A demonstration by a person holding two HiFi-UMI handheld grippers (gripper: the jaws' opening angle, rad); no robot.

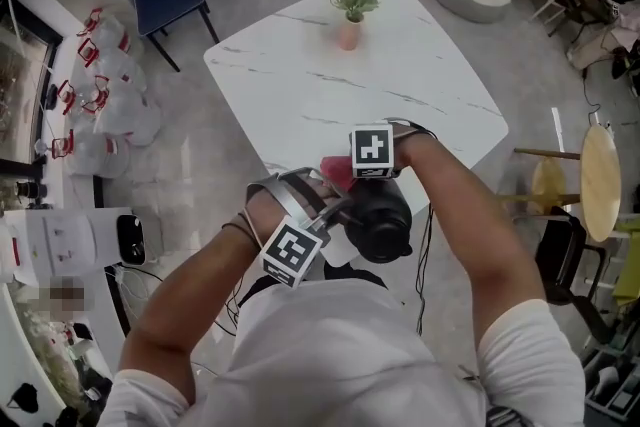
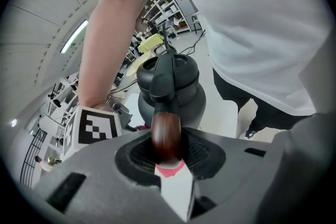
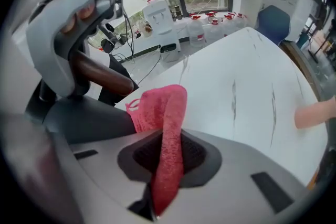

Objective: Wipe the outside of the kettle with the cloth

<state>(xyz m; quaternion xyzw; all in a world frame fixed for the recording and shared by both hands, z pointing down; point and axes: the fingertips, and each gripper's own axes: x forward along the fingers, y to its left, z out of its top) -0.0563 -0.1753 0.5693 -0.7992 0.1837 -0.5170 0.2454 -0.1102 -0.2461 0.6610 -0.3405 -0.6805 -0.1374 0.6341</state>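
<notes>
Cloth [image 3: 168,113] in right claw [image 3: 167,162], beside kettle [image 3: 79,117]

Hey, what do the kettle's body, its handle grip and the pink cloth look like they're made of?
The kettle body: dark grey with a dull, even sheen, likely coated metal, possibly plastic. The handle grip: glossy reddish brown with a soft highlight, looks like varnished wood or an imitation. The cloth: pink, fuzzy looped surface that droops, likely terry or microfibre.

Matt kettle [image 2: 176,99], glossy wooden handle [image 2: 166,136]; rough pink terry cloth [image 3: 168,118]; smooth marble-look table [image 1: 400,85].
</notes>
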